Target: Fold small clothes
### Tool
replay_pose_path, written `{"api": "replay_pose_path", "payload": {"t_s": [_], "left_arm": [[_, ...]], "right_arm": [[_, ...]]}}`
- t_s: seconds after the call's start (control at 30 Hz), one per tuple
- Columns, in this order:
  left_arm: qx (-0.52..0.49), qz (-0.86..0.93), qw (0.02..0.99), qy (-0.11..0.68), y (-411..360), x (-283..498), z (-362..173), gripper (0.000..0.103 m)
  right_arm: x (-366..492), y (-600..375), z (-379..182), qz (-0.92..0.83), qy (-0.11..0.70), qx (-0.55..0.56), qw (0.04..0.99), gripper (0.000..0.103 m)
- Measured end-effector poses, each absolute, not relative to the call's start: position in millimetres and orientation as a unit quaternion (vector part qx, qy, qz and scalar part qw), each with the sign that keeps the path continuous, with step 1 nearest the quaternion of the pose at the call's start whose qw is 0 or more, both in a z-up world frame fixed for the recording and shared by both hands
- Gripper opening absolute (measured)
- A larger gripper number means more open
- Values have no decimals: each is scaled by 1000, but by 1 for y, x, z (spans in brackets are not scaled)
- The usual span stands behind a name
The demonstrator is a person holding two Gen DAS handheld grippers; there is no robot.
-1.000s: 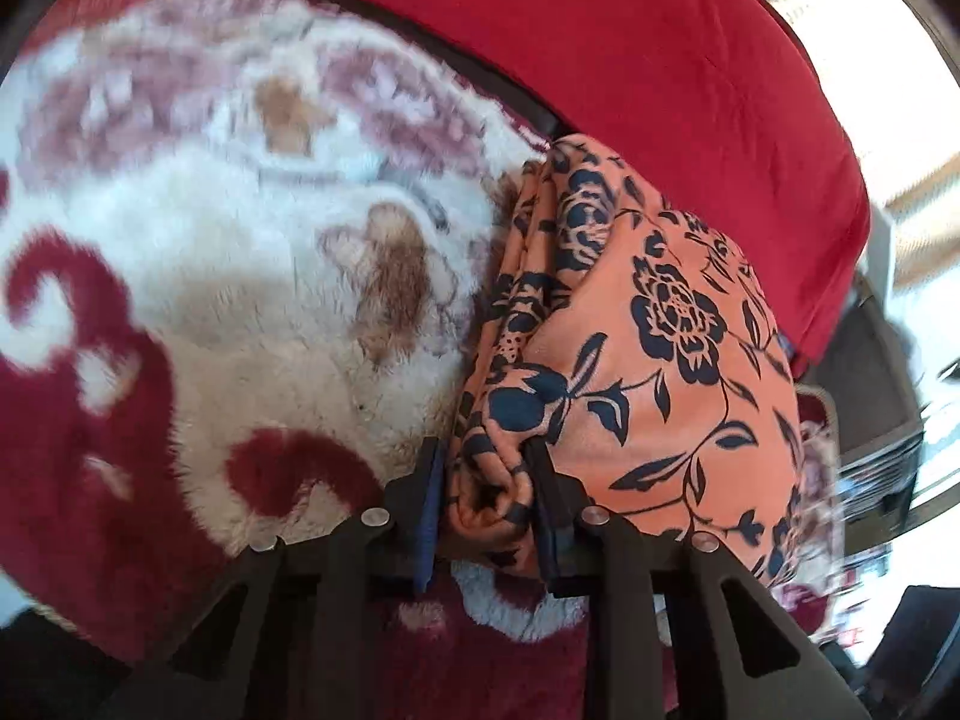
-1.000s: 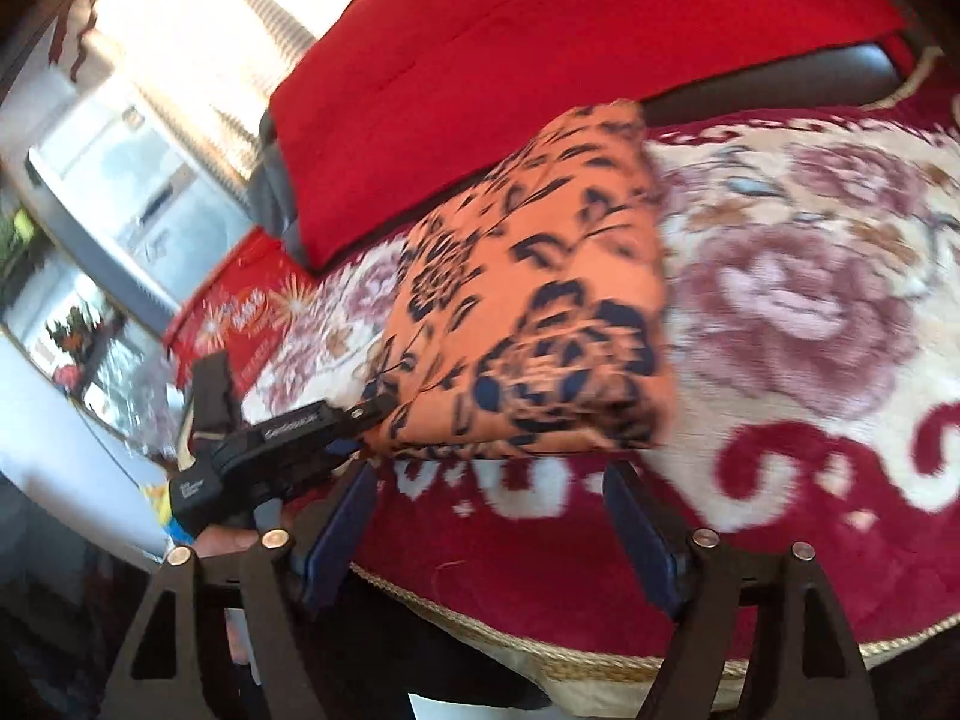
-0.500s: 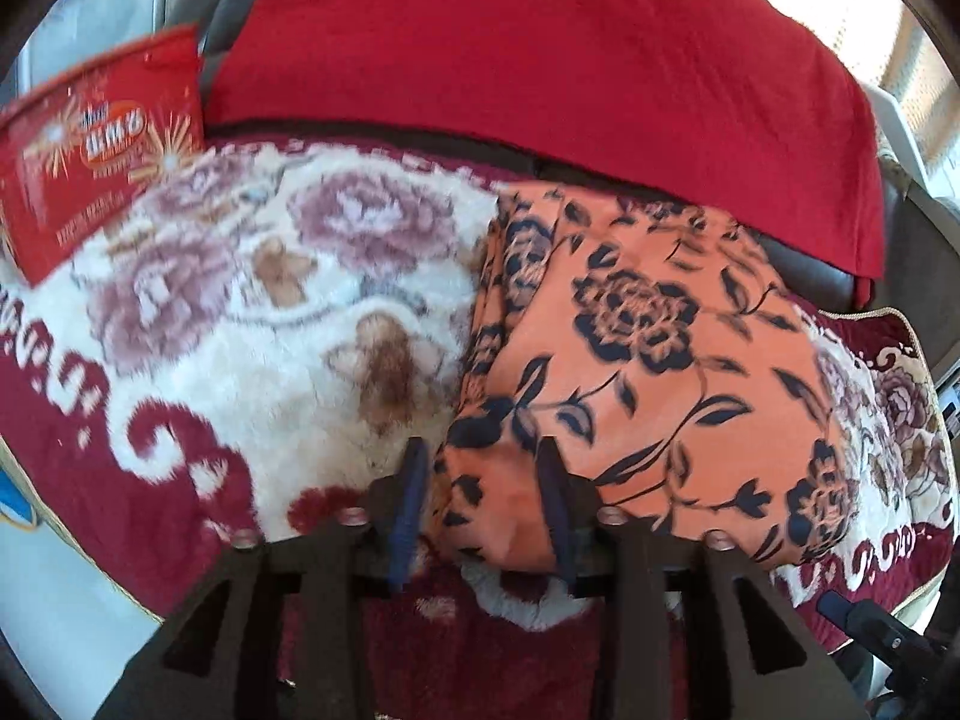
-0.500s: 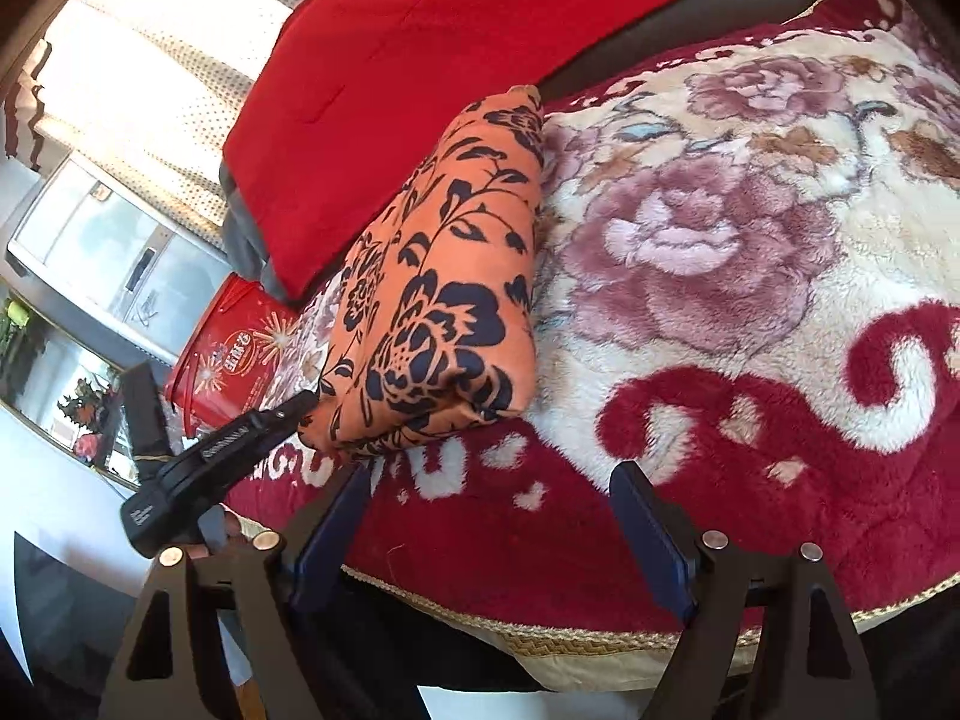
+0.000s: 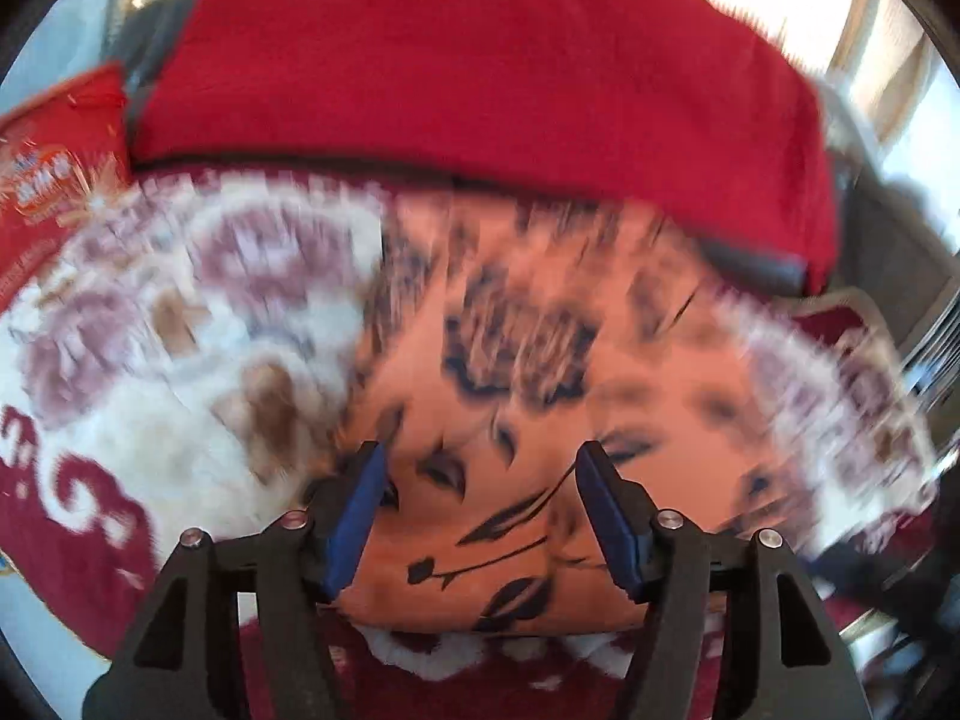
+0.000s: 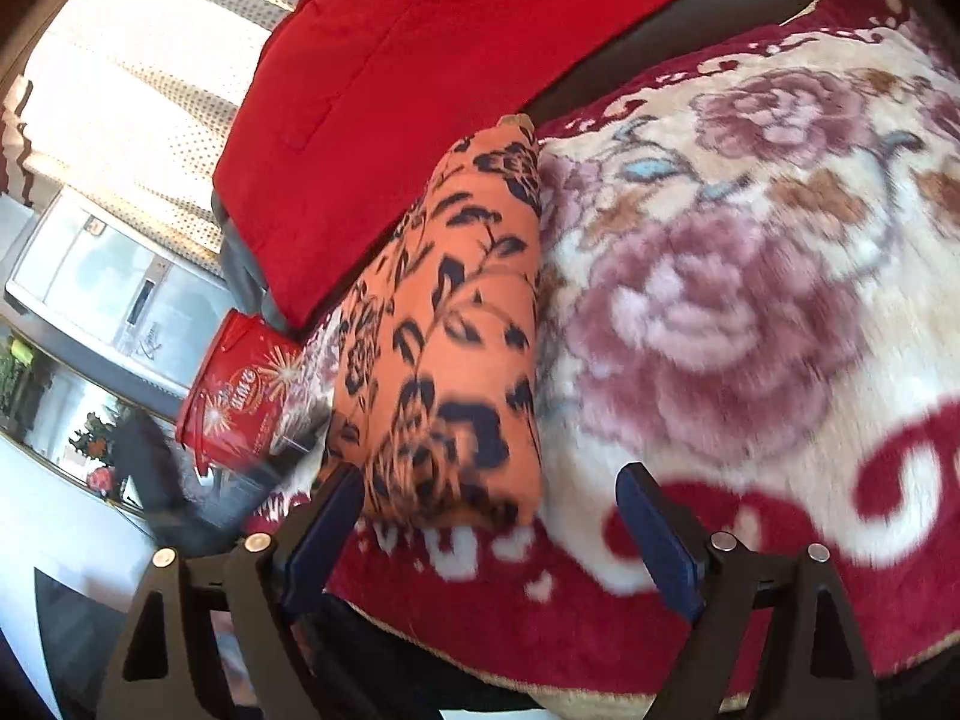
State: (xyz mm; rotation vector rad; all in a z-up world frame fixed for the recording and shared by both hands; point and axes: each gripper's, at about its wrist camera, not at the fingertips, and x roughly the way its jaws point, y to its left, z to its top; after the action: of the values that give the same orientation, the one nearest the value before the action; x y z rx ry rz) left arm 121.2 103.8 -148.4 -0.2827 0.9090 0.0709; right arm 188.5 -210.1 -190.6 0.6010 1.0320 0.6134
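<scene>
A folded orange cloth with dark blue flowers point(image 5: 540, 420) lies on a plush floral blanket point(image 5: 150, 360). The left wrist view is blurred by motion. My left gripper point(image 5: 480, 468) is open, its blue pads wide apart over the cloth's near edge, holding nothing. In the right wrist view the same cloth point(image 6: 456, 348) lies left of centre as a thick folded bundle. My right gripper point(image 6: 489, 498) is open and empty, just in front of the cloth's near right corner, above the blanket's red border point(image 6: 600, 600).
A red cushion point(image 5: 480, 60) leans along the back of the seat behind the cloth. A red printed tin point(image 6: 240, 396) stands at the blanket's left end. A bright window with a curtain point(image 6: 138, 90) is behind.
My left gripper has opened and let go of the cloth's fold, and its view now swings fast. My right gripper stayed open and moved closer to the cloth's right side.
</scene>
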Motion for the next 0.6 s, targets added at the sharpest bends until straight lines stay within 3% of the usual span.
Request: {"api": "replay_pose_path", "payload": {"t_s": [0.2, 0.43, 0.47, 0.57, 0.6], "left_arm": [[-102, 29, 892, 438, 98, 124, -160, 67], [-115, 12, 910, 399, 94, 119, -132, 67], [-113, 8, 913, 393, 91, 122, -129, 68], [-94, 23, 897, 432, 86, 140, -153, 70], [-97, 26, 896, 433, 87, 140, -160, 71]], "right_arm": [[243, -199, -203, 291, 508, 302, 753, 90], [264, -169, -220, 308, 534, 310, 724, 90], [264, -166, -219, 311, 532, 301, 728, 83], [261, -154, -209, 305, 527, 249, 753, 47], [255, -149, -200, 298, 519, 216, 772, 41]]}}
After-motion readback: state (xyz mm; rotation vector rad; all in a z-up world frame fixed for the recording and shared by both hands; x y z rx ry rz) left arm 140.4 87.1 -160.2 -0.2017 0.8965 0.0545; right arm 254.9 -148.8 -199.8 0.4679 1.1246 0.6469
